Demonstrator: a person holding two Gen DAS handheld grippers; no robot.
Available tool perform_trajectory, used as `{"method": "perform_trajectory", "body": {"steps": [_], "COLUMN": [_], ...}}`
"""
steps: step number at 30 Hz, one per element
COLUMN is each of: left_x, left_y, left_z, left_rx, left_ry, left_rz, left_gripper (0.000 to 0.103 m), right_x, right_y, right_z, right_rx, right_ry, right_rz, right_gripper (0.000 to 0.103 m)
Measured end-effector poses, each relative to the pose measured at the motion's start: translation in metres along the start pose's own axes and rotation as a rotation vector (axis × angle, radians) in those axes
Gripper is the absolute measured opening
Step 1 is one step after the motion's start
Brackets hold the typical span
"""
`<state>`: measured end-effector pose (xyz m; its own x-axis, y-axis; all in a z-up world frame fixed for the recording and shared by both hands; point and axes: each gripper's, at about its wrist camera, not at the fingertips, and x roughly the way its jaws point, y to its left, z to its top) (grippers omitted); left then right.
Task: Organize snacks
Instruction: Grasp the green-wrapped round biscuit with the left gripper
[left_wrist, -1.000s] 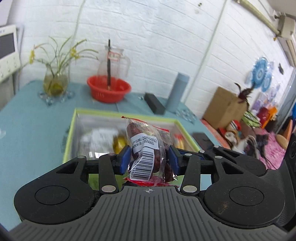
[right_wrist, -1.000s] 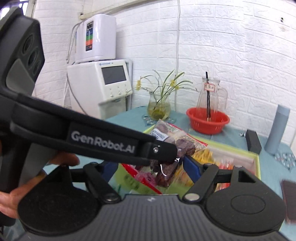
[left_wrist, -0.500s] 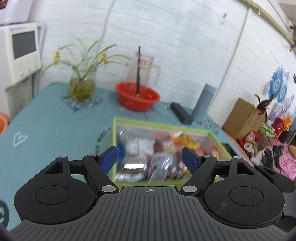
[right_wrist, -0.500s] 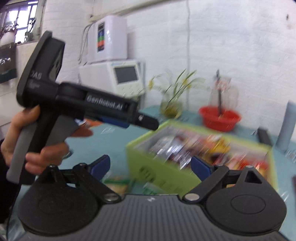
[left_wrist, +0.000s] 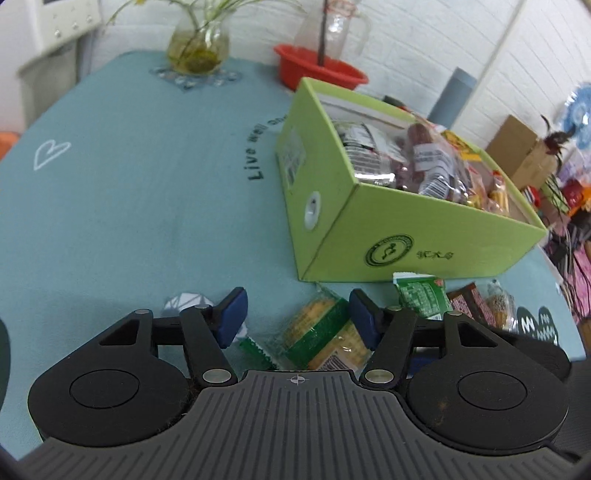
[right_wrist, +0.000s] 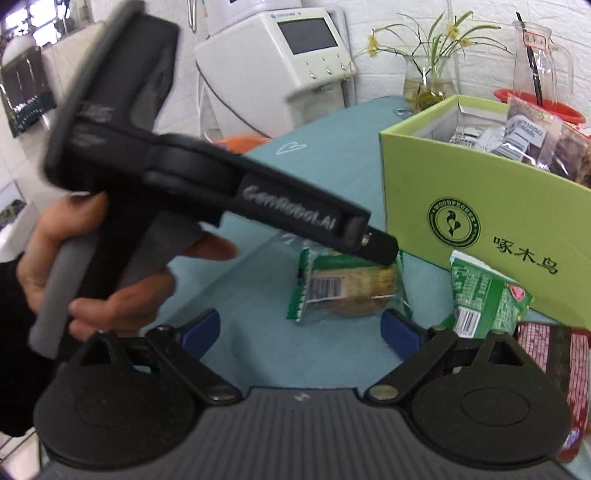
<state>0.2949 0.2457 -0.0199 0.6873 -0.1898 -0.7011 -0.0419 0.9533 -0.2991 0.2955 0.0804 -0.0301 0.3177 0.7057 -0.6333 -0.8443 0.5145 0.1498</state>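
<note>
A lime-green box stands on the teal tablecloth, filled with wrapped snacks. In front of it lie a green-and-yellow cake packet, a green packet and a dark red packet. My left gripper is low over the cake packet, which lies between its closing jaws. The left pad is still apart from the wrapper. My right gripper stands open just short of the same packet, nothing between its fingers. A hand holds the left tool.
Behind the box are a red basin with a glass jug, a glass vase of flowers and a grey bottle. A white appliance stands beyond the table's far left edge. A cardboard carton sits off to the right.
Both grippers let go of their date packets over the box, opened, and sank to the table in front of it. The left one now straddles the cake packet.
</note>
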Motion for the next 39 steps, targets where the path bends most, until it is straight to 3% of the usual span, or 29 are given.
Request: {"method": "perform_trajectory", "body": {"steps": [3,9,11,18,27,32,35,39], "left_x": [-0.008,-0.024,-0.030,-0.047,-0.058,-0.069,-0.083,-0.069], "left_y": [-0.008,-0.040,-0.058,-0.098,-0.135,-0.127,-0.106,-0.093], "left_z": [-0.009,-0.040,-0.058,-0.099,-0.127,-0.122,-0.114,-0.108], "left_rx": [0.034,0.101,0.144,0.129,0.144,0.112,0.058,0.020], "left_ry": [0.012,0.058,0.026,0.013,0.022,0.007,-0.046,0.007], "left_rz": [0.002,0.006,0.056,0.075,0.040,0.026,0.026,-0.013], "left_gripper": [0.035,0.033,0.032,0.033,0.037,0.039,0.049,0.048], "right_x": [0.002,-0.016,-0.027,-0.067,-0.101,-0.116,-0.120,-0.106], "right_y": [0.005,0.021,0.026,0.036,0.041,0.037,0.035,0.028], "right_z": [0.000,-0.017,-0.028,-0.065,-0.096,-0.101,-0.106,-0.107], "right_rx": [-0.026,-0.044,-0.071,-0.097,-0.088,-0.035,0.023,0.089], "right_ry": [0.017,0.035,0.041,0.061,0.054,-0.013,-0.053,-0.058], "right_rz": [-0.019,-0.028,-0.043,-0.080,-0.127,-0.164,-0.193,-0.174], "right_gripper": [0.094,0.093,0.093,0.093,0.093,0.093,0.094,0.094]}}
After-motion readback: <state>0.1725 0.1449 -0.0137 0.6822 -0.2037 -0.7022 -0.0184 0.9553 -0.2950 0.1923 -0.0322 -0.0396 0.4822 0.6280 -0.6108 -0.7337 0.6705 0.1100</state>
